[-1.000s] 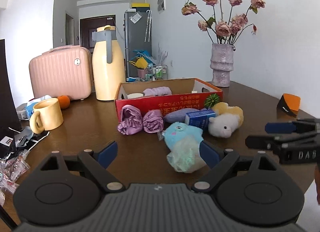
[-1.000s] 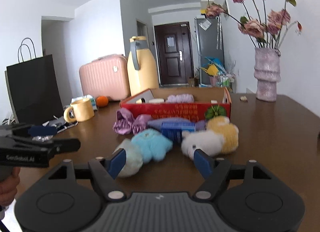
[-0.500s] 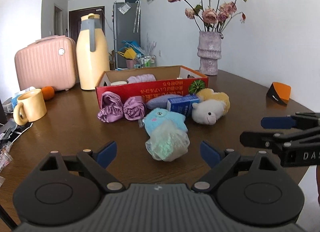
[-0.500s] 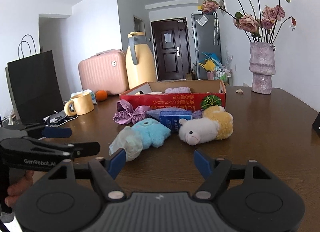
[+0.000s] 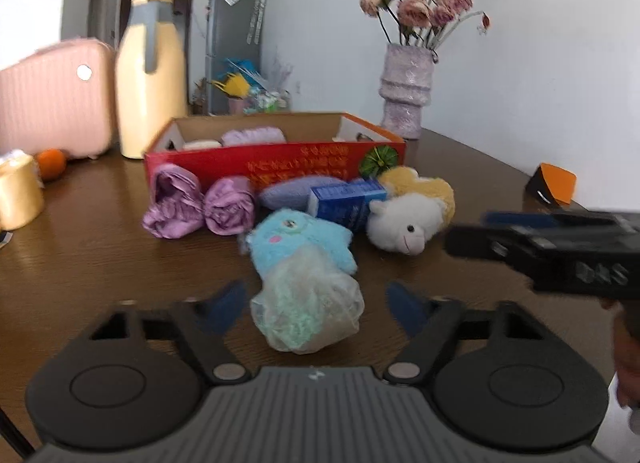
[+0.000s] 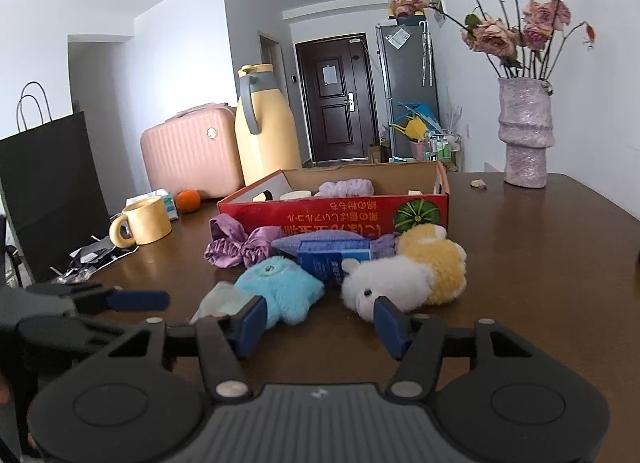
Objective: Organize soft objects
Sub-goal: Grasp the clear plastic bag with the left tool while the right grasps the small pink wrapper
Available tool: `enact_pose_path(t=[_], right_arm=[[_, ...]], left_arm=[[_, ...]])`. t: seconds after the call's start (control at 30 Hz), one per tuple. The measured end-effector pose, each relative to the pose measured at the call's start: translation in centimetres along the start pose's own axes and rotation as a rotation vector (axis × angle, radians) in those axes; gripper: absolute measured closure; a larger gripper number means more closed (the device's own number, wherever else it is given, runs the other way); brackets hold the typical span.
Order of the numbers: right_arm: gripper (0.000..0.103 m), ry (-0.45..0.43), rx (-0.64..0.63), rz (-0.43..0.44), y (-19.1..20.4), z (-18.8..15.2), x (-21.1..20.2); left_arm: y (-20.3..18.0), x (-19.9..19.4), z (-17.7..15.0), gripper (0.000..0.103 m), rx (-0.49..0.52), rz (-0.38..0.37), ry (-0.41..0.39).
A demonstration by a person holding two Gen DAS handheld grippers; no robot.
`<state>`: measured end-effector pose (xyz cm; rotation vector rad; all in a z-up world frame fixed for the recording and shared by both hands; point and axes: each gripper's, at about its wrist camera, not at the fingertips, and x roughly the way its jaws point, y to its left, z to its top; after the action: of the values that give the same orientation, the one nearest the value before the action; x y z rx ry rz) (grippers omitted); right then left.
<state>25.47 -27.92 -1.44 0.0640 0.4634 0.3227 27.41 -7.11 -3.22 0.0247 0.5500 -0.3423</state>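
Having come forward and down toward the pile since 1 second earlier, with the pale green mesh puff (image 5: pixel 307 305) now looming larger and sitting squarely between the 2 blue pads of the left gripper (image 5: pixel 316 303). Closing at this moment, jaws roughly half spread, pads not yet pressing on the puff, so gripping nothing so far. Likely lining up on the puff because of its lying nearest, at the front edge of the heap and free of the rest except for touching the blue plush (image 5: pixel 302 239) just beyond it. Narrowing likewise on the right gripper (image 6: pixel 318 319), about half open, with only bare table (image 6: pixel 540 303) between its pads; the white lamb plush (image 6: pixel 386 283) lying just ahead of its right pad, the blue plush just ahead of its left pad, neither being held. Seemingly readying 2 pickups at once, 1 tool per toy. Farther ahead of both tools, sitting open-topped, the red cardboard box (image 5: pixel 280 161), already holding a lilac soft item (image 5: pixel 252 136) and probably serving as the destination. Resting against its front wall, just beyond the plush toys: 2 purple satin scrunchies (image 5: pixel 200 205), a blue carton (image 5: pixel 348 201) and a yellow plush (image 5: pixel 420 187).
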Motion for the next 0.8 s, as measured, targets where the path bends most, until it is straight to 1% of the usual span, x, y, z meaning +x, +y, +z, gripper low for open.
enact_pose_path(t=[0.03, 0.07, 0.1, 0.13, 0.2, 0.27, 0.37, 0.43, 0.5, 0.57, 0.6, 0.67, 0.7, 0.73, 0.77, 0.8], right_arm=[[0.049, 0.003, -0.002, 0.002, 0.0, 0.3, 0.8], [0.052, 0.009, -0.004, 0.005, 0.0, 0.5, 1.6], [0.054, 0.017, -0.009, 0.01, 0.2, 0.9, 2.6], [0.056, 0.021, -0.015, 0.017, 0.4, 1.3, 3.7], [0.059, 0.033, -0.034, 0.038, 1.0, 2.2, 5.8], [0.061, 0.041, -0.063, 0.055, 1.9, 3.1, 7.9], [0.064, 0.061, -0.117, 0.069, 3.7, 4.4, 11.6], [0.066, 0.087, -0.147, 0.061, 4.8, 4.8, 14.1], [0.069, 0.115, -0.157, 0.042, 5.6, 4.7, 15.9], [0.069, 0.154, -0.183, 0.032, 6.2, 4.1, 16.9], [0.069, 0.162, -0.199, 0.034, 6.3, 3.6, 16.7], [0.069, 0.171, -0.222, 0.03, 6.3, 3.0, 15.3], [0.069, 0.187, -0.214, 0.03, 6.1, 2.9, 14.4], [0.068, 0.205, -0.199, 0.032, 5.7, 2.8, 13.6], [0.066, 0.219, -0.185, 0.032, 5.5, 2.9, 13.1], [0.067, 0.221, -0.172, 0.035, 5.4, 3.1, 12.5]], left_arm=[[0.2, 0.5, -0.1, 0.056, -0.009, -0.004, 0.016], [0.7, 0.9, -0.2, 0.064, -0.024, 0.001, 0.033], [1.2, 1.0, -0.2, 0.075, -0.034, 0.005, 0.037], [1.9, 0.8, -0.3, 0.079, -0.046, 0.01, 0.027], [3.7, 0.0, -0.2, 0.083, -0.074, 0.028, 0.001], [5.5, -0.7, 0.1, 0.083, -0.102, 0.069, -0.019], [8.1, -1.7, 0.6, 0.083, -0.138, 0.101, -0.061], [9.4, -1.9, 0.8, 0.083, -0.153, 0.124, -0.067], [10.4, -1.5, 1.0, 0.083, -0.161, 0.132, -0.056], [10.8, -0.9, 0.8, 0.083, -0.157, 0.117, -0.035], [10.8, -0.7, 0.7, 0.08, -0.15, 0.106, -0.027], [10.6, -0.4, 0.3, 0.067, -0.139, 0.1, -0.031], [10.6, -0.3, 0.2, 0.054, -0.135, 0.091, -0.035], [10.6, -0.2, 0.1, 0.043, -0.135, 0.086, -0.041], [10.6, -0.2, 0.2, 0.039, -0.139, 0.08, -0.053], [10.5, -0.1, 0.2, 0.031, -0.14, 0.069, -0.065]])
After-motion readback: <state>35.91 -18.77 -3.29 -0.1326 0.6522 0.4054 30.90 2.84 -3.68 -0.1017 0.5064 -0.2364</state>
